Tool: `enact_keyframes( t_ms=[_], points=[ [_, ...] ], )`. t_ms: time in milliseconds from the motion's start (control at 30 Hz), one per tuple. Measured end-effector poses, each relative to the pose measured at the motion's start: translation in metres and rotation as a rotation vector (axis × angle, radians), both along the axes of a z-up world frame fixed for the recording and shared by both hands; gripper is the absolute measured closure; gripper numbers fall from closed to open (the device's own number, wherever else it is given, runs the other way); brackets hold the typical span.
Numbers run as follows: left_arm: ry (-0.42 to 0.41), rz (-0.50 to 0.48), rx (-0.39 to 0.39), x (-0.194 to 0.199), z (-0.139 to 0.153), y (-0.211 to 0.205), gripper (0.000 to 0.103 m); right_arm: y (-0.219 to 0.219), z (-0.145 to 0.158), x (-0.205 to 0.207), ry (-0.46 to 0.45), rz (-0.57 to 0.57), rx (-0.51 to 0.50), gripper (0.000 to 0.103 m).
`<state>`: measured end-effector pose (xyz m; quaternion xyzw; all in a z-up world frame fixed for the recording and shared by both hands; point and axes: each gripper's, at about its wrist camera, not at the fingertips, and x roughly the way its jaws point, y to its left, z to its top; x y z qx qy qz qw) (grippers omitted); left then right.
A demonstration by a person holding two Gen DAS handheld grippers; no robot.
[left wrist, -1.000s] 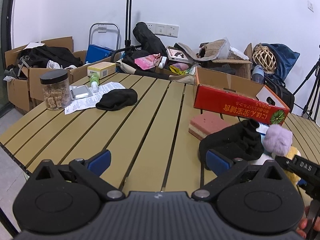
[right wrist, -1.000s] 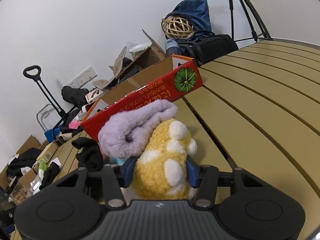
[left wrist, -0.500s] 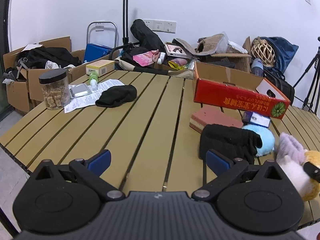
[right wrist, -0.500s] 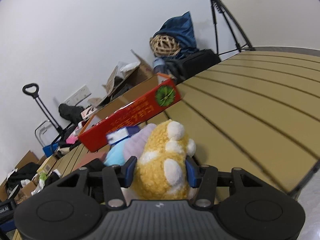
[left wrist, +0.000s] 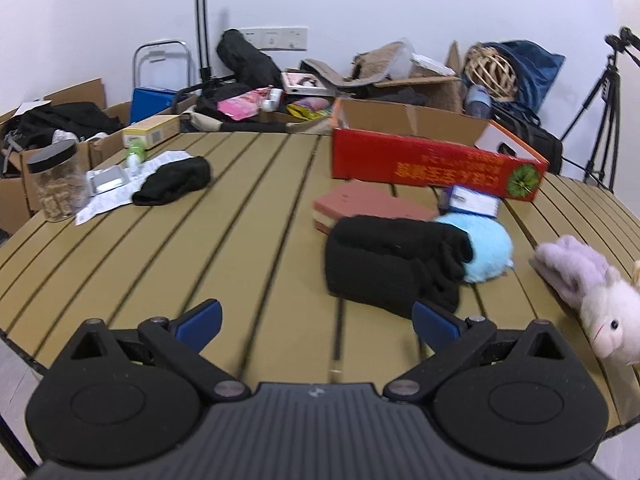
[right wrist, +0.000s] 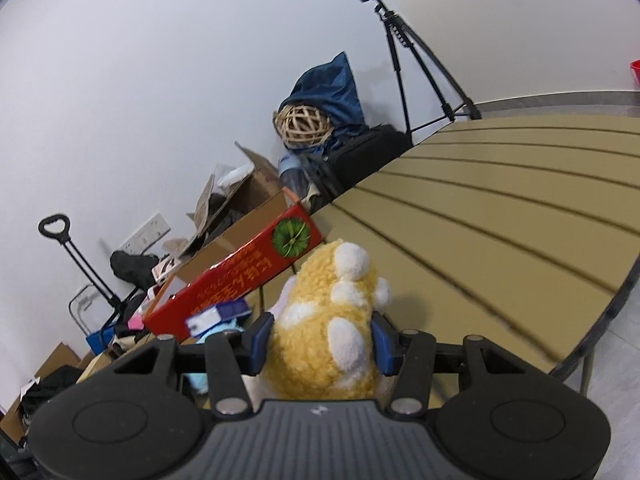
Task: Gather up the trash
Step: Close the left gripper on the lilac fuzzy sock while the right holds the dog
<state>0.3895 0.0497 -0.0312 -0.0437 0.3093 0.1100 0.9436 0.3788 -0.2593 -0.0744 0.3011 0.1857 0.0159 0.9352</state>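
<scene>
My right gripper [right wrist: 320,338] is shut on a yellow plush toy with white spots [right wrist: 332,332] and holds it above the table's right edge. My left gripper [left wrist: 316,318] is open and empty, low over the near edge of the slatted table [left wrist: 240,220]. Just ahead of its right finger lies a black glove [left wrist: 388,268] against a light blue plush [left wrist: 486,254]. A white and lilac plush unicorn [left wrist: 592,292] lies at the right. An open red cardboard box [left wrist: 432,160] stands behind them; it also shows in the right wrist view [right wrist: 240,276].
A pink sponge block [left wrist: 368,208], a small blue-white packet [left wrist: 472,202], another black glove [left wrist: 174,182], papers, a small bottle and a jar [left wrist: 58,184] lie on the table. Cardboard boxes, bags, a trolley [left wrist: 200,20] and a tripod [right wrist: 416,60] stand behind the table.
My right gripper has pulled the yellow plush back and to the right, away from the red box and the unicorn. The unicorn now lies uncovered on the table. My left gripper stays open.
</scene>
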Motion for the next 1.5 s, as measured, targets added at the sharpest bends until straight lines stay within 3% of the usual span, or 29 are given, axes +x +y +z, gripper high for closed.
enact_keyframes(
  t_ms=[433,700,867,1133,1333,1500],
  points=[
    [-0.012,-0.118,0.004,0.005,-0.002,-0.069,0.0,-0.07,-0.002,-0.014,-0.005,-0.09,0.058,0.054],
    [0.021,-0.193,-0.043,0.032,0.002,-0.128,0.0,-0.102,-0.007,-0.015,0.003,-0.145,0.081,0.054],
    [0.059,-0.189,-0.087,0.055,-0.002,-0.15,0.0,-0.119,-0.009,-0.017,0.005,-0.173,0.082,0.054],
    [0.108,-0.145,-0.064,0.092,-0.011,-0.188,0.0,-0.137,-0.012,-0.021,0.006,-0.197,0.097,0.054],
    [0.094,-0.157,-0.025,0.096,-0.019,-0.204,0.0,-0.144,-0.01,-0.02,0.017,-0.223,0.06,0.054],
    [0.1,-0.181,-0.033,0.098,-0.023,-0.21,0.009,-0.148,-0.012,-0.02,0.022,-0.228,0.07,0.054]
  ],
)
